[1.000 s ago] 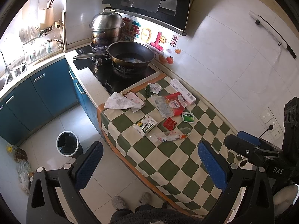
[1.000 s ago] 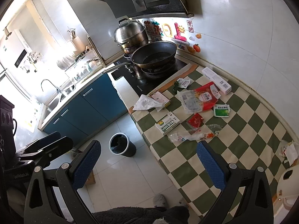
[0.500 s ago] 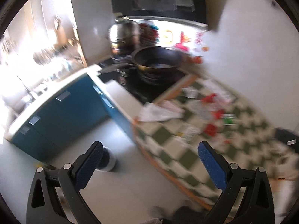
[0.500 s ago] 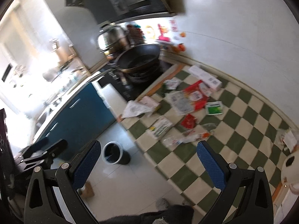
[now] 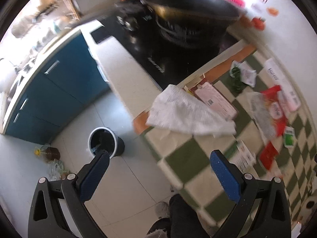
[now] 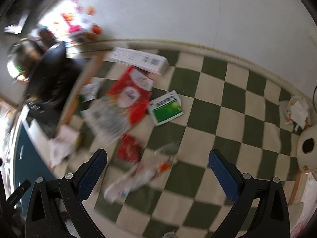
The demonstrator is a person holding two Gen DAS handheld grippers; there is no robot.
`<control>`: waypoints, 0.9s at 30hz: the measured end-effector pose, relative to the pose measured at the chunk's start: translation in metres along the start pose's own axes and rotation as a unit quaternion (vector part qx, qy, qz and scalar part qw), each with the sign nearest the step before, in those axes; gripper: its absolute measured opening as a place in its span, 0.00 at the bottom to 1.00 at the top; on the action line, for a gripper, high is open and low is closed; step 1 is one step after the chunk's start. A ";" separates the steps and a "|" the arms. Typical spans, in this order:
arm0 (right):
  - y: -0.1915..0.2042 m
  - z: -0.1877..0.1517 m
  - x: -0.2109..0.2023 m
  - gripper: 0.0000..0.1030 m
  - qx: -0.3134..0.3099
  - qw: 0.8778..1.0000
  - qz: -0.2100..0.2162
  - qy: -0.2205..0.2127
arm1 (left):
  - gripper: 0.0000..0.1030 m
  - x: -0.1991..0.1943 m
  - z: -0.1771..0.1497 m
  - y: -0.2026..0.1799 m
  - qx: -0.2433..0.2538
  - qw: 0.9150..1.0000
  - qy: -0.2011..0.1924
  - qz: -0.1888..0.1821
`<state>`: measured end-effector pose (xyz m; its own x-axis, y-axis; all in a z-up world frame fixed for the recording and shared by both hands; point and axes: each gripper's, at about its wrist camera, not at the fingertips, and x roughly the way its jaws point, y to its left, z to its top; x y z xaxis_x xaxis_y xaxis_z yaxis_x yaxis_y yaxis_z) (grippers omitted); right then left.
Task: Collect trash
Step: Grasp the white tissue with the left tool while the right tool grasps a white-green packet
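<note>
Litter lies scattered on a green-and-cream checked tablecloth (image 5: 186, 158). In the left wrist view a crumpled white tissue (image 5: 184, 111) hangs over the table's corner, beside a pink box (image 5: 216, 101). My left gripper (image 5: 160, 170) is open, above the floor at the table's edge. A grey trash bin (image 5: 105, 140) stands on the floor below. In the right wrist view my right gripper (image 6: 158, 170) is open over a clear plastic wrapper (image 6: 138, 176). Ahead lie a small red packet (image 6: 128, 148), a green-and-white sachet (image 6: 166, 109), a red pouch (image 6: 130, 97) and a long white box (image 6: 138, 59).
A black wok (image 5: 190, 10) sits on the hob (image 5: 158, 59) beyond the table. Blue cabinets (image 5: 55, 85) line the left. A bottle (image 5: 51, 152) and bags lie on the floor by the bin. A white round container (image 6: 307, 146) and crumpled paper (image 6: 297, 111) sit at the table's right.
Both grippers have dropped much closer to the table. The left one swung towards the tissue and the bin, the right one towards the wrappers. Both stayed open.
</note>
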<state>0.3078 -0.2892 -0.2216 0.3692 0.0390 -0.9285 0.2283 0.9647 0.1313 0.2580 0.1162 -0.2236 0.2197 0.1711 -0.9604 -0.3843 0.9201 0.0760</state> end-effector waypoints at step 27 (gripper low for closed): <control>0.003 0.072 0.148 0.06 -0.009 0.999 -0.025 0.031 | 0.00 0.044 0.034 -0.040 0.059 0.997 0.030 -0.032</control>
<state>0.4282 -0.2992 -0.3337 0.3010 0.0065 -0.9536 0.2276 0.9706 0.0784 0.3140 0.0986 -0.2599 0.1846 0.0919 -0.9785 -0.2626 0.9640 0.0410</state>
